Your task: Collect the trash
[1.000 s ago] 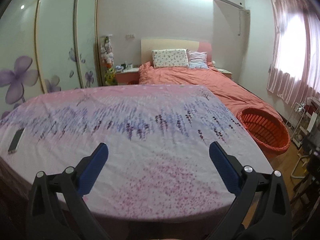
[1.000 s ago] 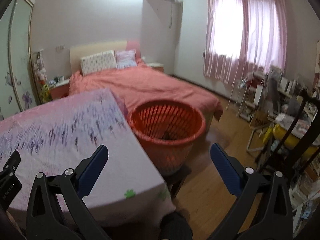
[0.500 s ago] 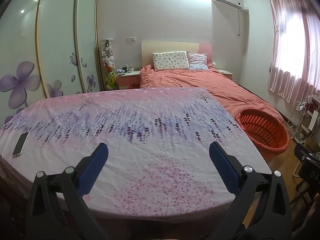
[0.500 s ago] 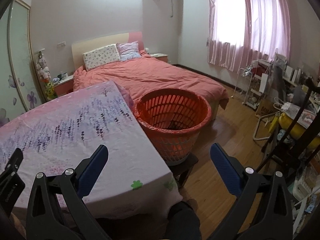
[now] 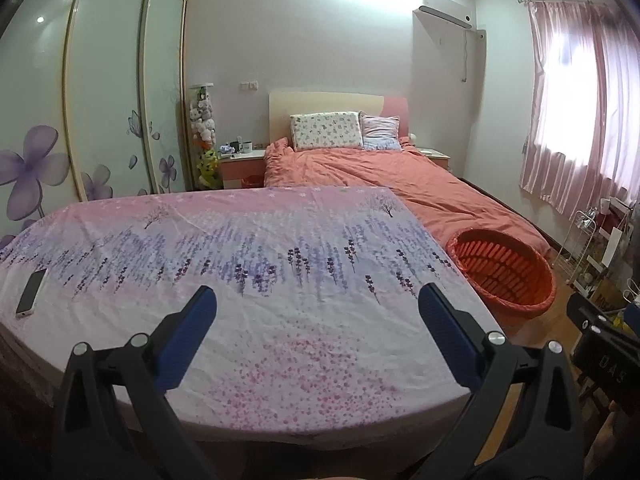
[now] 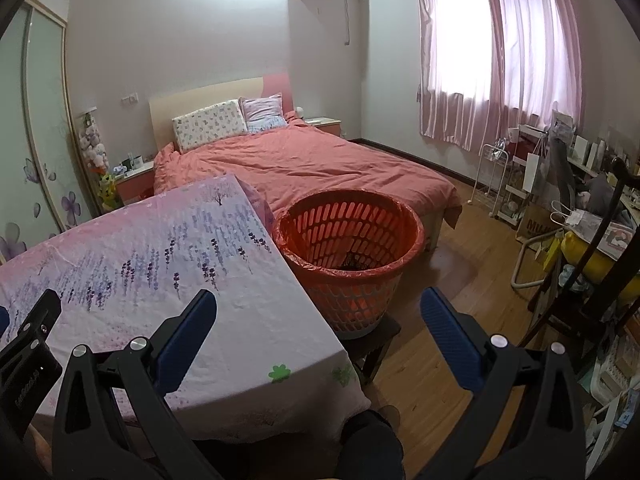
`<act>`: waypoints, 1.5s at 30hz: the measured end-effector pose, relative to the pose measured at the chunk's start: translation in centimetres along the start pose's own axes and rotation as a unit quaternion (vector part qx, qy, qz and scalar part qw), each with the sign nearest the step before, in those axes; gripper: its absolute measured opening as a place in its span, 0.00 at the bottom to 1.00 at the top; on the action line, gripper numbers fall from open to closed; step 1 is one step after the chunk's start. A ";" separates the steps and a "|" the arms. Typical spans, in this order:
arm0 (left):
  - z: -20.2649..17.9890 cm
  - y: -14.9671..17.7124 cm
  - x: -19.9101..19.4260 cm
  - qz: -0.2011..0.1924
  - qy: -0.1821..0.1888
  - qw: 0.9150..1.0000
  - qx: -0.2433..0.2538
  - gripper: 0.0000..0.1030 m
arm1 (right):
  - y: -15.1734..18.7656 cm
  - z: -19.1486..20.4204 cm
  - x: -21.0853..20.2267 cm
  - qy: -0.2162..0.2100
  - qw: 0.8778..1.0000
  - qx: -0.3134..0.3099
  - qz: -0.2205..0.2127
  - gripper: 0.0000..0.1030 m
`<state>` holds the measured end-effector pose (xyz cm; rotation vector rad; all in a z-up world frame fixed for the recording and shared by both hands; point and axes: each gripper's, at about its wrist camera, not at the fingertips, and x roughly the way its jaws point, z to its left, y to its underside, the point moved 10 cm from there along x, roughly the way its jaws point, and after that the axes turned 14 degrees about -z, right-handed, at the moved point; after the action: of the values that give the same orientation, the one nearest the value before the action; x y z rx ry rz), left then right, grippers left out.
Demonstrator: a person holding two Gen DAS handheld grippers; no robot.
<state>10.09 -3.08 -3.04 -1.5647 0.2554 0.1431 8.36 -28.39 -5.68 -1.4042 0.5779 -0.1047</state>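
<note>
A bed (image 5: 400,176) with a salmon-coloured cover is seen at the far wall, two pillows (image 5: 326,130) lying at its headboard. In front of it a desk (image 5: 248,264) is recorded, draped in a pink-and-lavender floral cloth. Pink curtains (image 6: 492,56) are hung over the window on the right.

An orange slatted basket (image 6: 352,248), lined with a thin red bag, is observed just beside the right edge of the desk, between desk and bed, raised on a dark low stand. Something dark is seen at its bottom; what it is cannot be told. No loose trash is made out on the cloth.

The left gripper (image 5: 316,322) is held above the near part of the desk, its blue-padded fingers (image 5: 188,336) spread wide apart with nothing between them. The right gripper (image 6: 318,326) is held over the desk's near right corner, directed toward the basket; its fingers (image 6: 452,342) are likewise released and nothing is gripped.

A white phone (image 5: 31,291) is noted lying flat near the left edge of the desk, well apart from both grippers.
</note>
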 end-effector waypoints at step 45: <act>-0.1 0.4 0.0 0.004 -0.025 1.000 0.014 0.96 | -0.1 0.0 0.1 0.001 1.000 0.004 -0.005 0.98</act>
<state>9.94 -3.15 -3.40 -1.5303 0.2246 0.1836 8.51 -28.49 -5.60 -1.3989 0.5725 -0.1162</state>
